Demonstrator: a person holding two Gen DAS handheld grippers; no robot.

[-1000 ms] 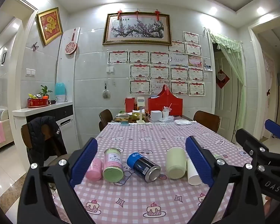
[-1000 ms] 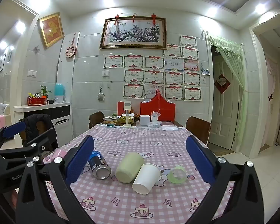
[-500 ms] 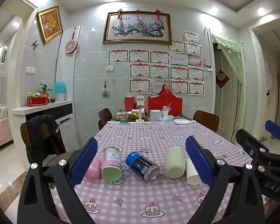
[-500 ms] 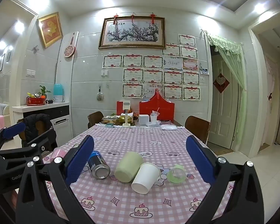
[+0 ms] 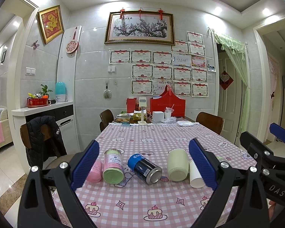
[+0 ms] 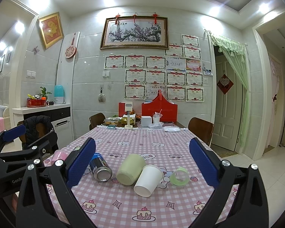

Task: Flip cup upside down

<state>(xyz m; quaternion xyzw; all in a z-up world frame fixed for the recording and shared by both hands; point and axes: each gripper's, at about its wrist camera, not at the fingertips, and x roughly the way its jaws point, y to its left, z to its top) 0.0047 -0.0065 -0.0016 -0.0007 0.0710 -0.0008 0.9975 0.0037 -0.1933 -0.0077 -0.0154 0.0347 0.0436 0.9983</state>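
Several cups and cans lie on their sides in a row on the pink checked tablecloth. In the left wrist view: a pink cup, a pink jar with a green end, a blue and black can, a pale green cup and a white paper cup. The right wrist view shows the can, the pale green cup, the white paper cup and a clear green cup. My left gripper and right gripper are open, empty, short of the row.
The far end of the table holds a red box, a white box and food items. Wooden chairs stand at the sides; one on the left carries a black jacket. A doorway is at the right.
Both grippers have drifted very slightly; the view has barely shifted. The objects on the table have not moved.
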